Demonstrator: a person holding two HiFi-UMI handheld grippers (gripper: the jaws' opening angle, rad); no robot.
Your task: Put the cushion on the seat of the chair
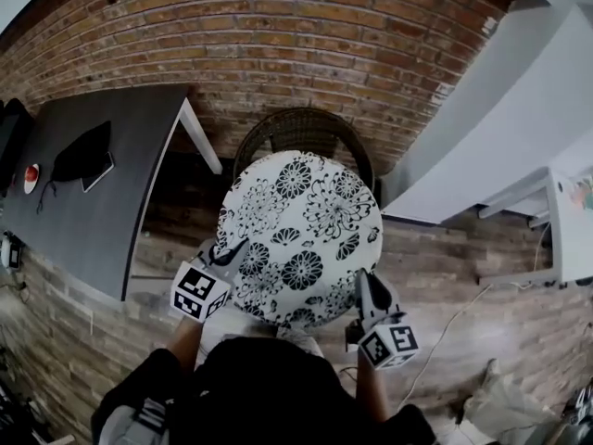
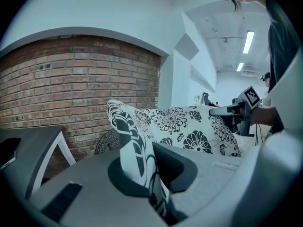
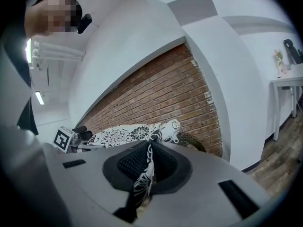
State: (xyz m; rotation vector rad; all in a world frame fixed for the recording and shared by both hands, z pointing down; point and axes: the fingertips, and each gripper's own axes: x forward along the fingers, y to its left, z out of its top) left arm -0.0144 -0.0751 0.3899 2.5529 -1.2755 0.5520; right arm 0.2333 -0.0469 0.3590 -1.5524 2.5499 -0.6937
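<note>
A round white cushion with black flower print hangs in the air between both grippers, above and in front of a dark wicker chair that stands against the brick wall. My left gripper is shut on the cushion's left edge. My right gripper is shut on its right edge. The chair's seat is hidden under the cushion; only the curved backrest shows.
A dark grey table with a white leg stands left of the chair, with a black cloth item on it. A white shelf unit is at the right. A white cable runs across the wooden floor.
</note>
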